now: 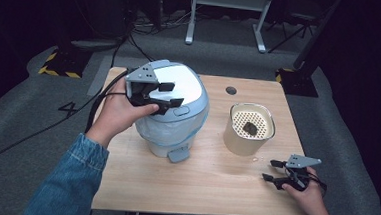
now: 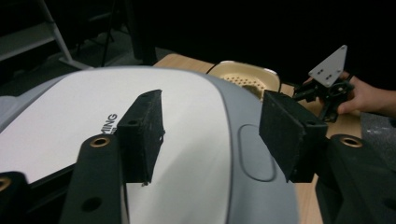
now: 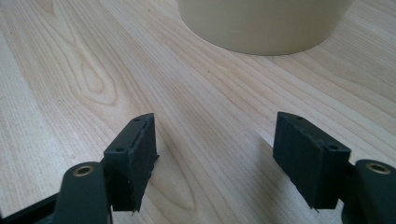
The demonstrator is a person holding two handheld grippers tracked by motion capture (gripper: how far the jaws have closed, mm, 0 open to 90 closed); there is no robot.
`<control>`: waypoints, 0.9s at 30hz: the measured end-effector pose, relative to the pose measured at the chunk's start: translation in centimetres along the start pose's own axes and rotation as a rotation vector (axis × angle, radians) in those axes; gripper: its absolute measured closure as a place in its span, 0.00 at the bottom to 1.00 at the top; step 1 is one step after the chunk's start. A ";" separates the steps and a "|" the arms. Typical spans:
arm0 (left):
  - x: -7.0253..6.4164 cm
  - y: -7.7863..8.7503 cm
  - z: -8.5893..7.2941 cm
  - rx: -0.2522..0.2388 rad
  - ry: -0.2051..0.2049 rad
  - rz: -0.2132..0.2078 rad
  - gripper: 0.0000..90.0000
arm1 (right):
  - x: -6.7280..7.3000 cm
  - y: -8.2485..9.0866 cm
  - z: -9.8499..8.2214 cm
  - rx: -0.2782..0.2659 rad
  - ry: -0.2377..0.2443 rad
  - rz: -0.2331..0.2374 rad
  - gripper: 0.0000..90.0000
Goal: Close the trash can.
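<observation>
Your left gripper (image 1: pixel 165 95) hangs w/ jaws spread over the closed white-and-grey domed lid (image 2: pixel 140 116) of the round grey plastic bin (image 1: pixel 174 111), gripping nothing. Right gripper (image 1: pixel 274 170) rests released near the table edge, beside the cream cylindrical perforated-insert container (image 1: pixel 249 128) (dark lump inside). Looks like lid work's done; basket handling probably left.
</observation>
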State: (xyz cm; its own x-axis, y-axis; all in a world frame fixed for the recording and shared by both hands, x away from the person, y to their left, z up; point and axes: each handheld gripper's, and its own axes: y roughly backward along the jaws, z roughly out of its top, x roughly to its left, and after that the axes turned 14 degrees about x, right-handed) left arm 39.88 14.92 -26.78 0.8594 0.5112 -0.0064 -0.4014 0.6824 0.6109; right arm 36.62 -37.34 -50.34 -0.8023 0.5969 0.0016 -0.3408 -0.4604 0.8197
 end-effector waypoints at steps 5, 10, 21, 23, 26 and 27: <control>-1.2 2.2 -0.6 -0.002 -0.020 0.030 0.38 | 0.0 0.0 0.0 0.000 0.001 0.000 0.34; -2.8 3.6 -1.7 0.016 -0.047 0.029 0.37 | 0.0 0.0 0.0 0.000 0.000 0.000 0.34; -4.6 5.2 -6.1 0.020 -0.047 0.045 0.36 | 0.0 0.0 0.0 0.000 0.000 0.002 0.34; -4.8 5.2 -7.0 0.028 -0.048 0.053 0.35 | 0.0 0.0 0.0 0.000 0.000 0.002 0.34; -5.1 5.3 -8.4 0.036 -0.031 0.067 0.35 | 0.0 0.0 0.0 0.000 0.000 0.002 0.34; -5.2 5.3 -8.8 0.038 -0.026 0.071 0.35 | 0.0 0.0 0.0 0.000 0.001 0.002 0.34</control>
State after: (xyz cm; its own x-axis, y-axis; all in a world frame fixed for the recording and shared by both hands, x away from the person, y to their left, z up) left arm 30.49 20.48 -30.53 0.8374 0.5435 0.0581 -0.4496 0.6245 0.6386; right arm 36.65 -37.36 -50.34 -0.8035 0.5953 0.0031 -0.3390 -0.4617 0.8197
